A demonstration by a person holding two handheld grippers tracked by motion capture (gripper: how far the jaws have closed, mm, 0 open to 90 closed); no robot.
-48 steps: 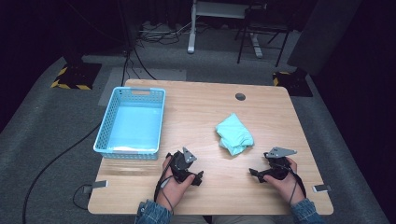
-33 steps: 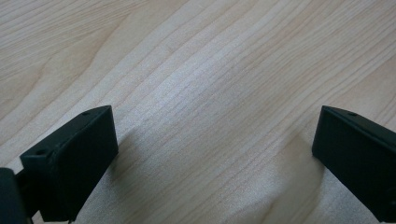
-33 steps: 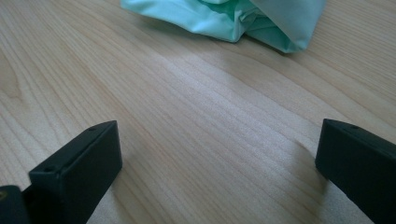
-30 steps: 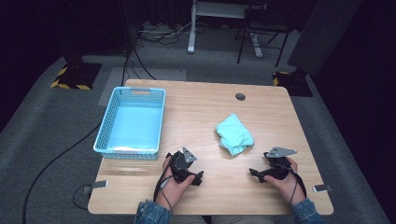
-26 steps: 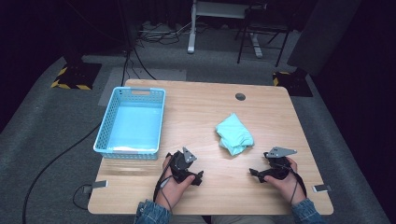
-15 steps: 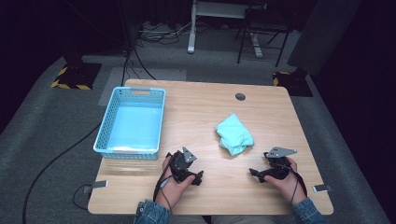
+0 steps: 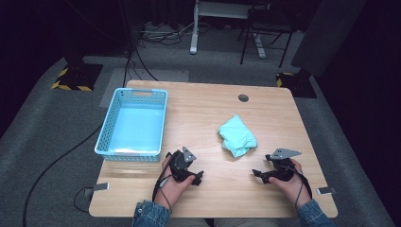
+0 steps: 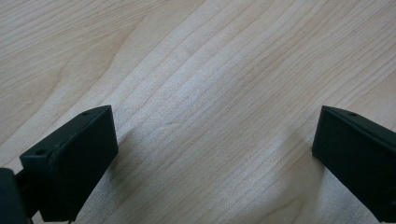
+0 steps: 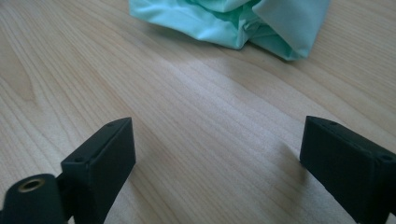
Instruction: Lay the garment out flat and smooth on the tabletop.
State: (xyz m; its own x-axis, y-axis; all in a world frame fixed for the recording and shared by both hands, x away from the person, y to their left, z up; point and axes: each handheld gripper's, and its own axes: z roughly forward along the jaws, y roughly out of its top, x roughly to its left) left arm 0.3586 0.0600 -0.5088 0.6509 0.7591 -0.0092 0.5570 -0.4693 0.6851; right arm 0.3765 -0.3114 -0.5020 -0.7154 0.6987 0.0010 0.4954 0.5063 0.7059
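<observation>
1. Resting low in the high view, both grippers sit on the table [image 7: 208, 118] near its bottom edge, one in each hand.
2. Left gripper [image 7: 196, 177] lies lower left of centre, below the basket's near corner, and its jaws point toward the right of the frame.
3. From the left gripper view its two black jaws stand wide apart, released, with bare wood grain between them.
4. Right gripper [image 7: 257, 174] sits lower right, with the grey plate on top and its jaws aimed toward the left of the frame.
5. Its jaws have just been closing a little, yet in the right gripper view they are plainly parted, released, with bare wood between them.
6. Now the cloth [image 7: 237, 136]: a crumpled mint-green bundle, right of centre in the high view, above and between the two grippers, nearer the right one and apart from it.
7. In the right gripper view the cloth [image 9: 233, 21] fills the top middle of the frame, well ahead of the jaws and touching neither.
8. Over at the left side of the table the basket [image 7: 106, 142] stands, light blue with perforated walls, well apart from the cloth.
9. Denim sleeves [image 7: 151, 215] come in at the bottom edge, and a cable trails from each gripper along the wrist.
</observation>
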